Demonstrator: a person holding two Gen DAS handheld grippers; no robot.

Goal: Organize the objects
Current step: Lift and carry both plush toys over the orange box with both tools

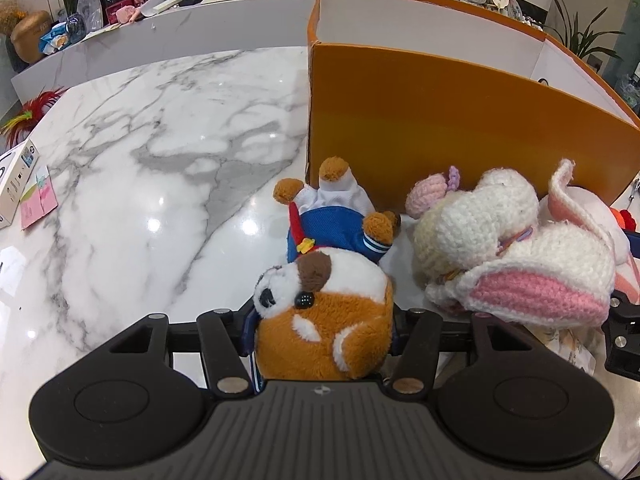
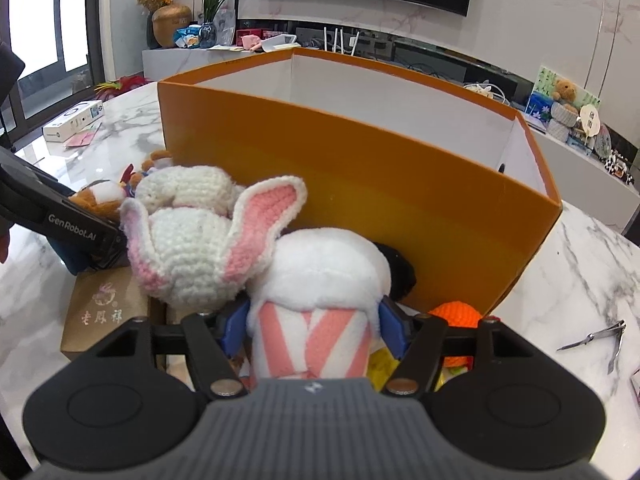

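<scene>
My left gripper (image 1: 324, 332) is shut on the head of a brown-and-white plush dog in a blue top (image 1: 328, 280), which lies on the marble table before the orange box (image 1: 440, 120). A crocheted white bunny with pink ears (image 1: 512, 256) lies right of it. My right gripper (image 2: 316, 328) is shut on a white plush with pink stripes (image 2: 320, 300), close to the orange box (image 2: 360, 168). The bunny (image 2: 196, 248) leans against that plush on its left. The left gripper's body (image 2: 60, 216) and the dog (image 2: 100, 196) show at the far left.
A brown paper box with red print (image 2: 104, 312) lies under the bunny. An orange crocheted item (image 2: 456, 314) sits by the box's front. Nail clippers (image 2: 600, 338) lie at right. A white carton and pink notes (image 1: 24, 192) sit at the table's left edge.
</scene>
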